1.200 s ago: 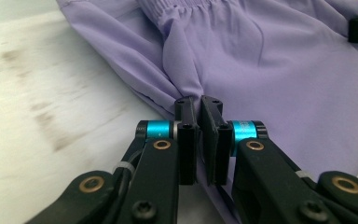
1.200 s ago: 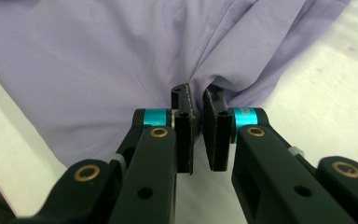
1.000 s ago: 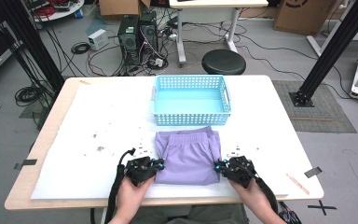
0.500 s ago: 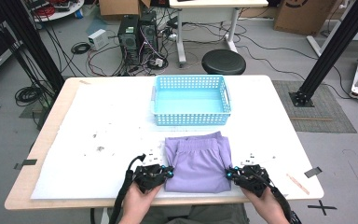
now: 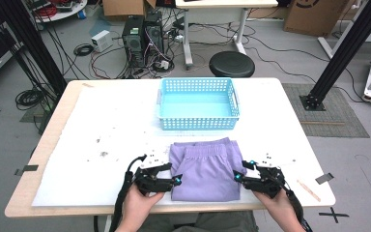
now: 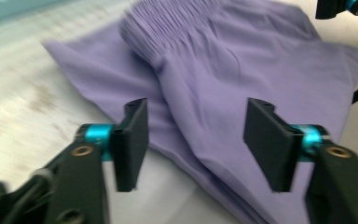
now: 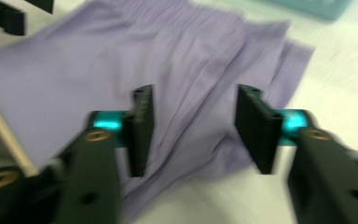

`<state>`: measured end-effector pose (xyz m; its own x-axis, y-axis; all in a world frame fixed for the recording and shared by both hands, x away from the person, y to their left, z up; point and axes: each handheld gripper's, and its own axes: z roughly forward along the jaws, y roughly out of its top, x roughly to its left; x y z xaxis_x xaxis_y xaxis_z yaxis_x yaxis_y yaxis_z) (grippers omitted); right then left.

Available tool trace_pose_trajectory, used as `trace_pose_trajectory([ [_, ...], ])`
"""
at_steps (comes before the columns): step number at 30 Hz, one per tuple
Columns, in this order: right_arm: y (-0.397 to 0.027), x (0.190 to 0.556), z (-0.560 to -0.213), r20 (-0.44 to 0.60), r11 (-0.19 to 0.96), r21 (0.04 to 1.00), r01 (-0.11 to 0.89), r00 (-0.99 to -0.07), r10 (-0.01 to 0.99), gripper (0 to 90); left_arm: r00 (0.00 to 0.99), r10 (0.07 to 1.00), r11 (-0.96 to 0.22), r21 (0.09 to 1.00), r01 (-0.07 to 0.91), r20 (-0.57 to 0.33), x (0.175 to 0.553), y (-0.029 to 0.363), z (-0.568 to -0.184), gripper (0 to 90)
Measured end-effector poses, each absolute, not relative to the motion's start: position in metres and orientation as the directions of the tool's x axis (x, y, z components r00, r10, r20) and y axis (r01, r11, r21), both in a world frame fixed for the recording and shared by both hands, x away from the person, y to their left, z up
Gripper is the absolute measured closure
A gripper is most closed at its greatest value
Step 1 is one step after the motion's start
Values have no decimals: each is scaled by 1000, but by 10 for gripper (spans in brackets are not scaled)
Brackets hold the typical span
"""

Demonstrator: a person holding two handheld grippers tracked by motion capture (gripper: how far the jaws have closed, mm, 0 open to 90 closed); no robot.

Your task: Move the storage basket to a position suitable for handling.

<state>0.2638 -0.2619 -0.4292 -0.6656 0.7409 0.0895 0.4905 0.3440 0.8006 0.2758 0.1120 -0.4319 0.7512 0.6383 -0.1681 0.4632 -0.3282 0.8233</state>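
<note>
Folded purple shorts (image 5: pixel 206 168) flat on table (image 5: pixel 101 130) near edge, basket (image 5: pixel 198 104) just beyond. Left gripper (image 5: pixel 178 180), right gripper (image 5: pixel 237 177) at side edges, jaws just opening, nothing pinched. Release step; likely next: regrip folded stack, lift into basket.

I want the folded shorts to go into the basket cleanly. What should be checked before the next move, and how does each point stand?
1. Left gripper released: ok, its jaws have just been opening and stand apart, the pads off the cloth.
2. Right gripper released: ok, its jaws have just been opening too, with a gap between the pads.
3. Shorts folded and flat on the table: ok, a neat rectangle with the waistband toward the basket.
4. Basket empty: ok, nothing lies in it.
5. Path from shorts to basket free: ok, just bare table between them.
6. Fold will hold when lifted: cannot tell.
</note>
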Motion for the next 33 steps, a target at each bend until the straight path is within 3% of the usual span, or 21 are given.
trace_pose_trajectory([
  [4,-265,280,-422,50,320,837,444,-644,763,371,757,633,-296,852,432,-164,295,129,-421,330],
  [8,-268,305,-413,-10,335,862,381,-647,763,357,760,625,-241,881,407,-180,317,145,-415,350],
  [12,-271,330,-409,-61,335,879,339,-617,784,363,749,661,-271,914,303,-52,338,151,-411,349],
  [17,-274,365,-403,-19,292,882,370,-591,807,327,715,698,-261,923,283,-22,365,154,-410,345],
  [24,-269,403,-412,-24,336,849,409,-604,796,250,653,756,-268,887,376,-49,401,159,-421,304],
  [26,-268,411,-416,-19,347,834,428,-608,794,243,651,753,-218,897,385,-96,409,163,-426,305],
  [28,-267,417,-418,-6,353,820,451,-609,793,238,660,748,-225,906,358,-75,413,163,-430,305],
  [31,-267,425,-421,-57,389,828,404,-629,775,239,672,739,-255,907,336,-41,417,161,-434,304],
  [33,-265,428,-423,-31,372,821,432,-618,786,244,698,713,-285,881,378,-68,426,155,-437,307],
])
